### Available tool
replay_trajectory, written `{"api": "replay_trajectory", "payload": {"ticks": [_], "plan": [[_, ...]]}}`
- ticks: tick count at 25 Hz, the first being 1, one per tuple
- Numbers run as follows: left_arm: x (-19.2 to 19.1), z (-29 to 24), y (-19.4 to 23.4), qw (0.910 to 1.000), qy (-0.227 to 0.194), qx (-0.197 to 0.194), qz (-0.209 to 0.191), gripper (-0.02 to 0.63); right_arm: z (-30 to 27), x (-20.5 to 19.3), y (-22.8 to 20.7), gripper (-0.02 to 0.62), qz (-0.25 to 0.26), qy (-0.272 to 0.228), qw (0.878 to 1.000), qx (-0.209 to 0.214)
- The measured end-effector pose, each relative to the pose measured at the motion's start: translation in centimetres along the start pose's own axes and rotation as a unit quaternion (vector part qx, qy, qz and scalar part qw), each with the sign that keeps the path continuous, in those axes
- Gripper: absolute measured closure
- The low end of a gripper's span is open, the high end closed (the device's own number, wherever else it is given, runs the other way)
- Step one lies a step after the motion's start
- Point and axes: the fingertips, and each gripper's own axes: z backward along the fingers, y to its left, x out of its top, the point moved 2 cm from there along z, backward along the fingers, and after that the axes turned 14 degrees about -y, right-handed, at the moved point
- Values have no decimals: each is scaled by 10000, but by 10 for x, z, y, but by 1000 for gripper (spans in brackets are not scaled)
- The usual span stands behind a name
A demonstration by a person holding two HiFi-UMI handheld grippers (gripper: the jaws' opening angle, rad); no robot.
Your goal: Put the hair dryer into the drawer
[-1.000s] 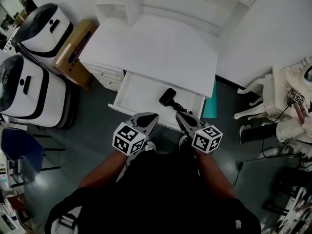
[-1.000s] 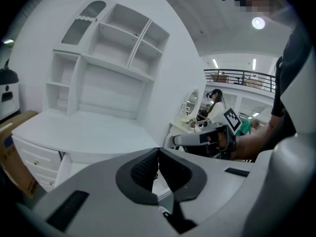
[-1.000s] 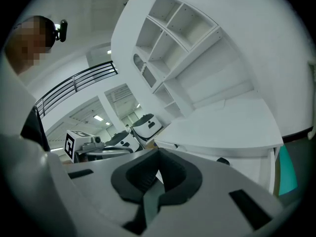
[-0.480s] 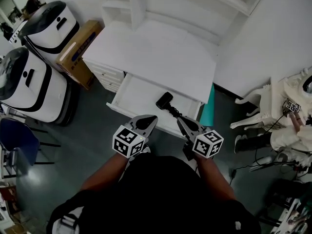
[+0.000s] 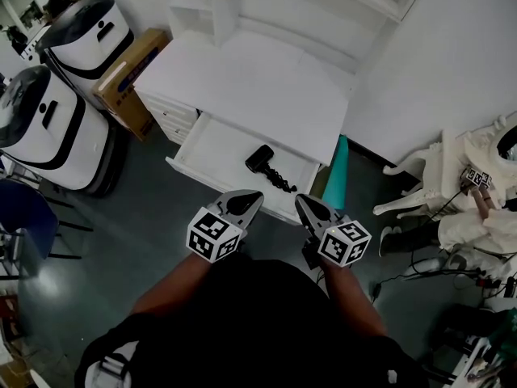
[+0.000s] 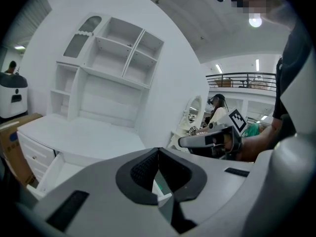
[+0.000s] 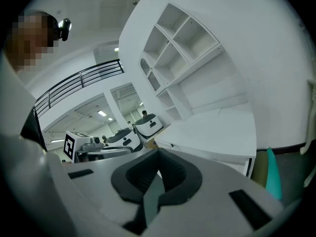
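The black hair dryer (image 5: 260,158) lies in the open white drawer (image 5: 212,148), its coiled cord trailing toward the drawer's front right. Both grippers hover in front of the drawer, close to the person's body and apart from the dryer. My left gripper (image 5: 250,195) is shut with nothing in it; in the left gripper view its jaw tips (image 6: 158,152) meet. My right gripper (image 5: 300,200) is also shut and empty, and its tips (image 7: 158,154) touch in the right gripper view.
The drawer belongs to a white desk (image 5: 250,79) with a shelf unit (image 5: 307,6) behind. A teal object (image 5: 335,184) leans at the desk's right side. A cardboard box (image 5: 129,71) and two white machines (image 5: 48,128) stand left. A seated person (image 5: 485,192) is at the right.
Both grippers and the person have shifted, so the desk and drawer sit further left in the head view. The hair dryer stays lying in the drawer. Both jaws remain shut.
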Motion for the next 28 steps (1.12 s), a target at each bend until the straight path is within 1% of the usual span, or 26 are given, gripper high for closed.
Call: {"api": "replay_trajectory", "payload": {"ticks": [3,7,12,20,28], "plan": [[-6,0,-18,10000,40,-11,26,597,14,-2,-1,571,14,0,10000,9],[-11,2,-31,9999,76,47,69,597,31,-6,0,571,11,-11,10000,37],[-11,1,-44,9999,77,92,-20,597,50,-7,-3,571,-19,-97,9999,30],[-21,6,-67,9997,161,151,-85,597,70,-11,1,571,27,-96,9998,156],[-18,9,-77,9995,190,218,-146,597,80,-14,3,571,14,-96,9997,226]]}}
